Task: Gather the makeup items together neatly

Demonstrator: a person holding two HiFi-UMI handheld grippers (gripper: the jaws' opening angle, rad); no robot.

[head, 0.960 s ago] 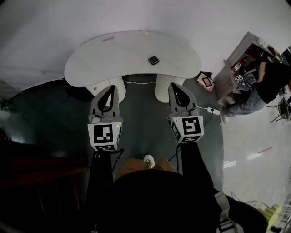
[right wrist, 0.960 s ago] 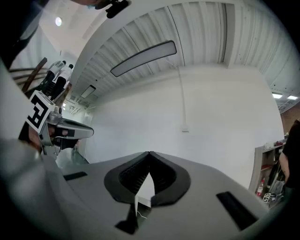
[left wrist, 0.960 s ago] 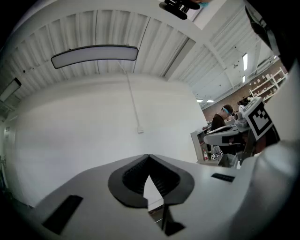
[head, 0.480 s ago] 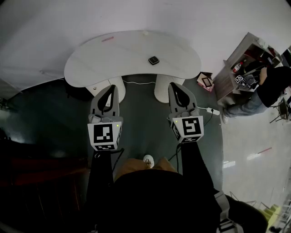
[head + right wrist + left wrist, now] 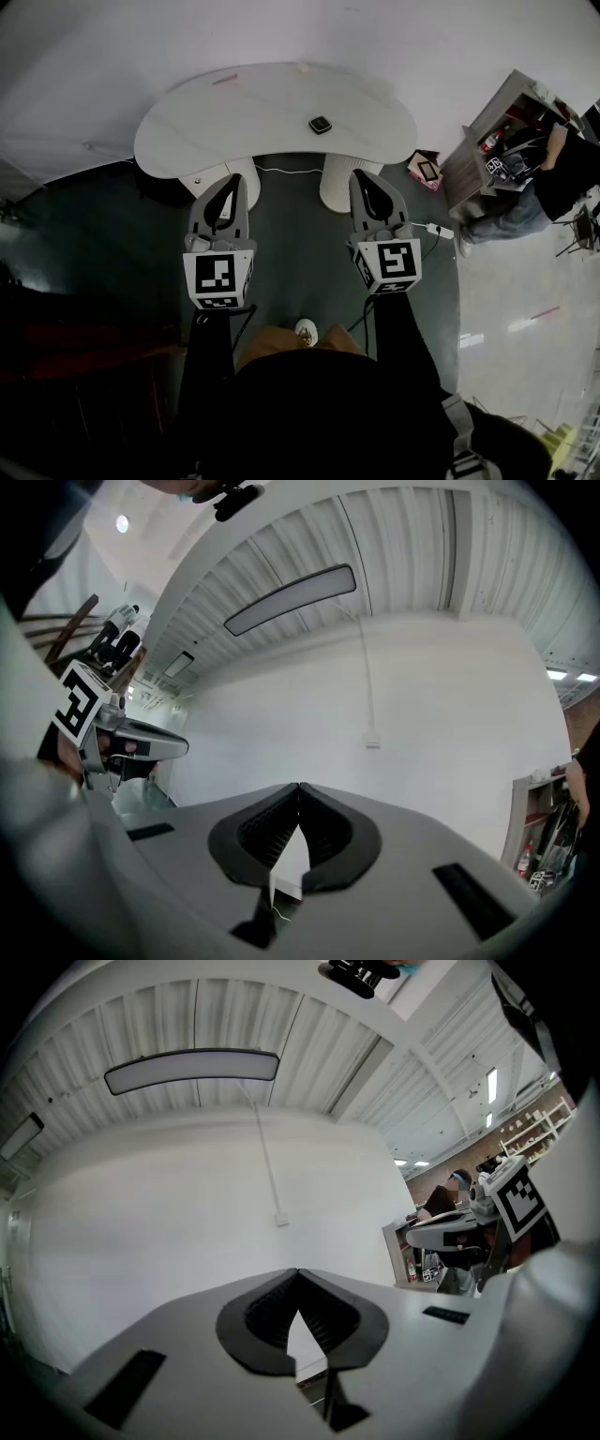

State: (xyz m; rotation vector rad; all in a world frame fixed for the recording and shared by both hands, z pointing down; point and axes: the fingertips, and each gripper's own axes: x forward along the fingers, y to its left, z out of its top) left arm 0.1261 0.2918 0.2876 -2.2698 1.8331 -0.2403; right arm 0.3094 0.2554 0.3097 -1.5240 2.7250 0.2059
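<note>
A white kidney-shaped table (image 5: 253, 117) stands ahead of me. On it lie a small dark square compact (image 5: 321, 125), a thin pink stick (image 5: 223, 80) near the far left edge, and a tiny pale item (image 5: 302, 67) at the far edge. My left gripper (image 5: 232, 179) and right gripper (image 5: 360, 175) hang side by side over the dark floor, short of the table's near edge. Both are shut with nothing in them; in the left gripper view (image 5: 298, 1272) and the right gripper view (image 5: 299, 787) the black pads meet at the tips. These two views face a white wall.
Two white ribbed pedestals (image 5: 340, 185) carry the table. A white power strip (image 5: 437, 228) and its cable lie on the floor to the right. Further right are a small box (image 5: 427, 170), a wooden shelf unit (image 5: 495, 127) and a person (image 5: 562, 173) bending by it.
Both grippers have stayed shut and nearly still. The person at the right shelf has shifted a little.
</note>
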